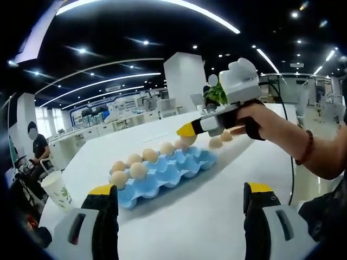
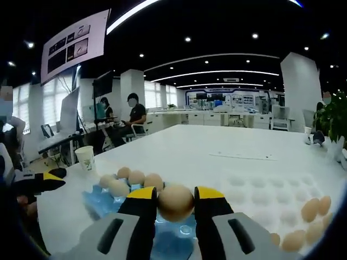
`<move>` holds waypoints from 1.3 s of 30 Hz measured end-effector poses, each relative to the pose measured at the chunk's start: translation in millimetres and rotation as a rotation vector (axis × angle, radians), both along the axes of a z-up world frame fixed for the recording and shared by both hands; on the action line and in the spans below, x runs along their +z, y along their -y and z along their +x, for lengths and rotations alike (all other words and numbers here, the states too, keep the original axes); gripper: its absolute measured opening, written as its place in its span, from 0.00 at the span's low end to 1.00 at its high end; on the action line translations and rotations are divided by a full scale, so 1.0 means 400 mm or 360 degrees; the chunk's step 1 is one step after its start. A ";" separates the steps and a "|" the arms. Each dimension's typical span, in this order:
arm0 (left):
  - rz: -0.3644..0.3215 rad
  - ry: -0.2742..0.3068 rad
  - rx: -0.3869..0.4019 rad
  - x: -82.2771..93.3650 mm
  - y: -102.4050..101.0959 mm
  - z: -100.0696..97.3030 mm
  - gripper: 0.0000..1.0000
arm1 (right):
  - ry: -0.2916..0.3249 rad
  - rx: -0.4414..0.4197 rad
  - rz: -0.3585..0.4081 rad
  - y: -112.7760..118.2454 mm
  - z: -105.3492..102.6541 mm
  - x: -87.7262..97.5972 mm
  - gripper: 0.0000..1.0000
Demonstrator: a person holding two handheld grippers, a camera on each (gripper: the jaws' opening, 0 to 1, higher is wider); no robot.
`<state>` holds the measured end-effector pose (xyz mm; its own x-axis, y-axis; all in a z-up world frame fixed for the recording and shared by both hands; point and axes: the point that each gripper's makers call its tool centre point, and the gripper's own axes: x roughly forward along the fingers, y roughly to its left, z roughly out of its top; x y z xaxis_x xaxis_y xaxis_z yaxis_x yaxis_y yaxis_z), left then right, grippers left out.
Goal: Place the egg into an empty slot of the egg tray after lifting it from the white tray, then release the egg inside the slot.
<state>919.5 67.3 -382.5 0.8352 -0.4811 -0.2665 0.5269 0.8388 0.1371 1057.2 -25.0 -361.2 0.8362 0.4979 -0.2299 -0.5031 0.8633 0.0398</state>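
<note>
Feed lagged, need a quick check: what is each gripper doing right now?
Left gripper: open, holding nothing, above the table near the blue egg tray.
Right gripper: shut on an egg, over the blue egg tray.

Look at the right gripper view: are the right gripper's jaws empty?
No: the right gripper holds an egg between its jaws, above the blue tray.

Paper cup (image 1: 56,190) on white table (image 1: 227,195) at eight o'clock; same cup (image 2: 85,158) at nine o'clock in right gripper view. Green plant (image 2: 337,116) at three o'clock. Seated people (image 2: 133,116) behind, wall poster (image 2: 73,46) at eleven.
</note>
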 end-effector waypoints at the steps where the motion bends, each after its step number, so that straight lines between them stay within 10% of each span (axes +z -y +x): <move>1: -0.0001 0.0000 0.0000 0.000 -0.001 0.000 0.98 | -0.0001 0.0003 0.0001 -0.003 0.000 0.000 0.28; 39: -0.0020 -0.0041 -0.0001 -0.011 -0.013 0.022 0.98 | -0.0038 0.0243 -0.0028 -0.197 0.010 -0.059 0.28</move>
